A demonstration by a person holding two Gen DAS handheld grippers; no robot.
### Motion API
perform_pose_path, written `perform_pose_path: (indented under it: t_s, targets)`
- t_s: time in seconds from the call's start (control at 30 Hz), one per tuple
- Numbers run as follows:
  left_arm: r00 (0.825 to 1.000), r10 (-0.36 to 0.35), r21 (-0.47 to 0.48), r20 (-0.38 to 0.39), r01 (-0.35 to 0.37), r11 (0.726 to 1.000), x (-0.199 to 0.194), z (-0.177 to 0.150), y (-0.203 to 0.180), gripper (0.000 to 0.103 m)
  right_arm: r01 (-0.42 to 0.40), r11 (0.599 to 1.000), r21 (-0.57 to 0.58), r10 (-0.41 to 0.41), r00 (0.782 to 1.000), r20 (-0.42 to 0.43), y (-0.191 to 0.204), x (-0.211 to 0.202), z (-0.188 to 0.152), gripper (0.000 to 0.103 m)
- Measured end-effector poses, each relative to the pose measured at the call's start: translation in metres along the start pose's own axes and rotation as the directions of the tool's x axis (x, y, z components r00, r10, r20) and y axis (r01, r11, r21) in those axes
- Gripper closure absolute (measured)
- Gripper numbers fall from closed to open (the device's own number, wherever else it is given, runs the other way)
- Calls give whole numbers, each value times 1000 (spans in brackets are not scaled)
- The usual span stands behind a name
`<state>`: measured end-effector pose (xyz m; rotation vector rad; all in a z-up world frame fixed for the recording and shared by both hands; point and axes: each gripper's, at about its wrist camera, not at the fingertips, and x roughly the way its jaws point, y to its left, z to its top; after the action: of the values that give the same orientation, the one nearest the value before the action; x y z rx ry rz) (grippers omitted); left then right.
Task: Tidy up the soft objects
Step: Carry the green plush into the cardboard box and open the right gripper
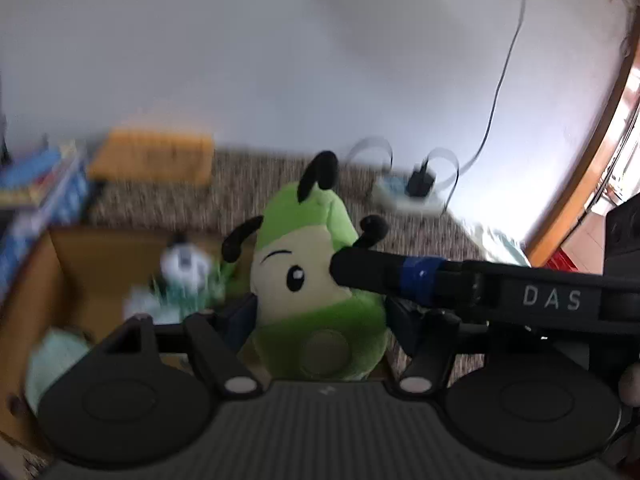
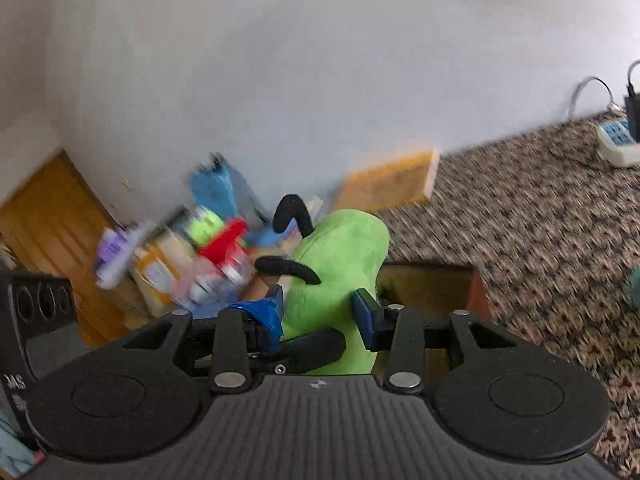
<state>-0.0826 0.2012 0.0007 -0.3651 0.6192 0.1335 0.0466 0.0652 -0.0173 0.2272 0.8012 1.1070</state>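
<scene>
A green plush toy (image 1: 320, 264) with a cream face and black antennae hangs in the air, gripped from two sides. In the left wrist view my left gripper (image 1: 320, 316) is shut on its lower body. One blue-taped finger (image 1: 380, 276) of my right gripper reaches in from the right and presses against its face. The right wrist view shows the plush's green back (image 2: 340, 264), with my right gripper (image 2: 320, 312) shut on it. Below the toy is an open cardboard box (image 1: 44, 280) with blurred white and teal soft things (image 1: 180, 276) inside.
Patterned carpet (image 2: 540, 220) covers the floor. A yellow flat box (image 1: 152, 156) leans at the white wall. A power strip with a black charger (image 1: 412, 188) and cable lies at the right. Books (image 1: 40, 184) are stacked left. A colourful pile (image 2: 208, 248) sits by a wooden door (image 2: 44, 220).
</scene>
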Motion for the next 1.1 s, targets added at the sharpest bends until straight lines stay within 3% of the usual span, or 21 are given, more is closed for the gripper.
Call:
perform_pose_path:
  t_s: [0.13, 0.37, 0.43, 0.6, 0.77, 0.87, 0.93, 1.1]
  targets:
    - [994, -42, -37, -100, 38, 999, 28, -16, 17, 36, 108, 994, -28, -110, 991, -74, -5, 19, -16, 80]
    - [967, -118, -63, -224, 106, 992, 67, -29, 22, 35, 257, 964, -74, -265, 954, -138, -6, 30, -30, 86]
    - [960, -143, -66, -240, 131, 989, 71, -32, 19, 34, 269, 957, -110, -283, 949, -137, -2, 27, -33, 86]
    - [967, -113, -1, -229, 116, 993, 72, -37, 6, 32, 307, 930, -202, -336, 933, -128, 4, 29, -35, 87]
    - [967, -93, 3, -237, 97, 995, 71, -36, 2, 28, 291, 939, -182, -315, 941, -125, -1, 26, -31, 86]
    - [970, -63, 19, -235, 69, 997, 66, -32, 1, 19, 238, 965, -106, -250, 962, -109, -3, 15, -29, 83]
    - [974, -44, 29, -222, 52, 998, 58, -26, 0, 19, 221, 970, -96, -229, 970, -79, 0, 7, -29, 83]
    - [975, 55, 77, -213, -39, 996, 45, -11, -8, 17, 205, 976, -73, -206, 978, -9, 4, -14, -24, 82]
